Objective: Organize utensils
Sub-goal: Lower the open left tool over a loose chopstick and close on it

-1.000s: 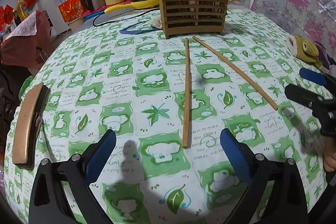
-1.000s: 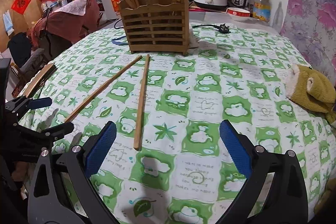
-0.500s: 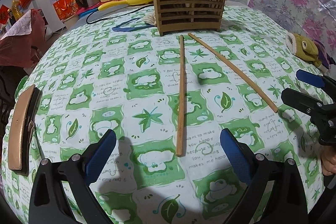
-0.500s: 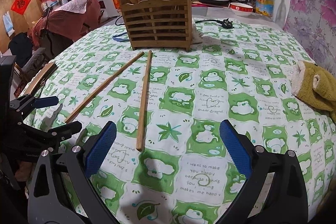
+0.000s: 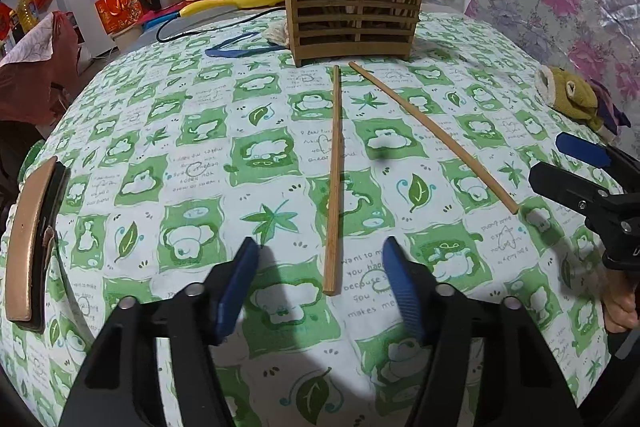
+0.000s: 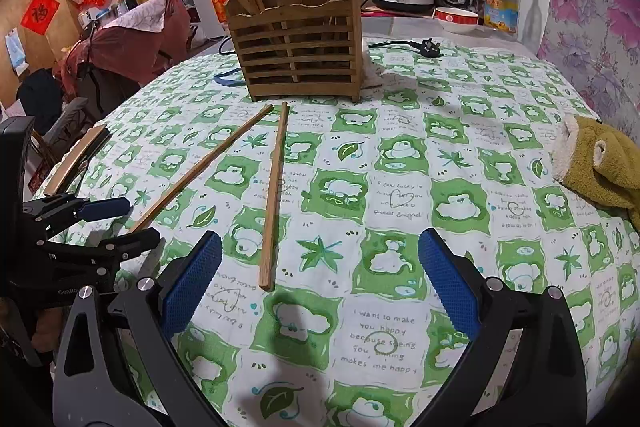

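Note:
Two wooden chopsticks lie on the green-patterned tablecloth (image 5: pixel 192 155) in front of a slatted wooden holder (image 5: pixel 352 15) (image 6: pixel 300 59) that has several chopsticks standing in it. The left chopstick (image 5: pixel 335 179) (image 6: pixel 200 167) has its near end between the blue pads of my left gripper (image 5: pixel 320 287) (image 6: pixel 136 221). Those jaws are closing, with a gap still on each side of the stick. The right chopstick (image 5: pixel 432 135) (image 6: pixel 274 195) ends just ahead of my right gripper (image 6: pixel 320 283) (image 5: pixel 546 163), which stands wide open, its left pad nearest the stick.
A yellow-green plush toy (image 5: pixel 568 95) (image 6: pixel 600 163) lies at the table's right edge. A curved brown chair back (image 5: pixel 28 239) rises at the left edge. Behind the holder lie a blue band (image 5: pixel 236 47) and a power plug (image 6: pixel 430 47), with kitchen appliances beyond.
My left gripper's jaws have narrowed around the near end of the left chopstick. The right gripper's jaws stay wide, and both chopsticks lie where they were.

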`<act>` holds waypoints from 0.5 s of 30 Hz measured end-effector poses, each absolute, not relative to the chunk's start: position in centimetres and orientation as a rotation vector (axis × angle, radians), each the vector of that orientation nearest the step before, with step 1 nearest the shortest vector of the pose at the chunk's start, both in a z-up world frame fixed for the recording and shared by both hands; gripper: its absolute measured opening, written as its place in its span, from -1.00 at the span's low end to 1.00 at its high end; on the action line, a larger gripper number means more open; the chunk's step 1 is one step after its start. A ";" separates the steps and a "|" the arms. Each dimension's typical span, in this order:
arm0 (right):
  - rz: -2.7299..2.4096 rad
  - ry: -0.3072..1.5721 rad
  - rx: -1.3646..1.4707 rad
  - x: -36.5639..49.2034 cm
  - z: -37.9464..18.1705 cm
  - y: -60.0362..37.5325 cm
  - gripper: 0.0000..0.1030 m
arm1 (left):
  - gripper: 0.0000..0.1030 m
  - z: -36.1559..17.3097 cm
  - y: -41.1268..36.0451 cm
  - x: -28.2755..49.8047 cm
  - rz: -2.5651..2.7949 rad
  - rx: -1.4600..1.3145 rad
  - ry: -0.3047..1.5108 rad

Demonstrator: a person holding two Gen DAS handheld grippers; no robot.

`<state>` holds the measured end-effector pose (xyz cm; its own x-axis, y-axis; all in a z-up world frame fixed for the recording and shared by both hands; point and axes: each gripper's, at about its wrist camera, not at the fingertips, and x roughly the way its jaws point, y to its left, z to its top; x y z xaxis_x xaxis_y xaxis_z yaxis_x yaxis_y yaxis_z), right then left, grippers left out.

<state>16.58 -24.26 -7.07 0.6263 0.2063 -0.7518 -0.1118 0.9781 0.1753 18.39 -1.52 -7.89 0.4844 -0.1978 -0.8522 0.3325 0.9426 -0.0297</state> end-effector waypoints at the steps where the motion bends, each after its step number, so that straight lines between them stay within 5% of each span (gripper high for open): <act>1: 0.183 0.875 0.115 16.6 -7.1 -24.3 0.85 | 0.12 -7.9 -1.5 18.4 -0.326 0.145 1.015; 15: 0.186 0.877 0.118 16.6 -7.2 -24.2 0.85 | -0.57 -7.7 -1.4 17.6 -0.356 0.134 1.000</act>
